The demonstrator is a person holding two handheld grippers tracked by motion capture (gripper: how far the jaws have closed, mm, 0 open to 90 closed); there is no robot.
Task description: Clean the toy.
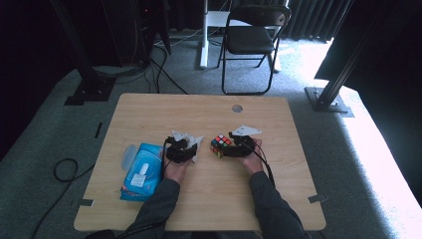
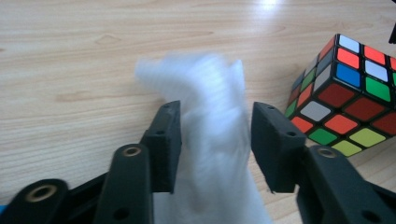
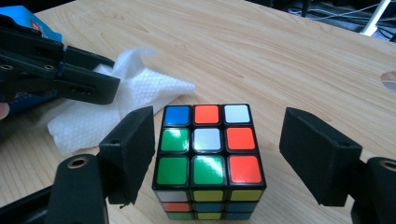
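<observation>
One white tissue (image 2: 212, 126), light, limp and easily torn, lies on the table (image 1: 149, 107) between the parted jaws of the left gripper (image 2: 215, 140), unpinched; it is best taken at a bunched fold. One rigid puzzle cube (image 3: 208, 161), best gripped on opposite flat faces, stands between the open right gripper (image 3: 217, 156) jaws, apart from both pads. One blue tissue pack (image 1: 142, 172) lies just beside the left hand.

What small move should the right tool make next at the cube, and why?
Probably close on the cube. The right tool has a jaw on each side of it, the left one at its face, a clear gap on the right, so it isn't gripped yet. The left tool has the white tissue between its jaws, seemingly for wiping.
</observation>
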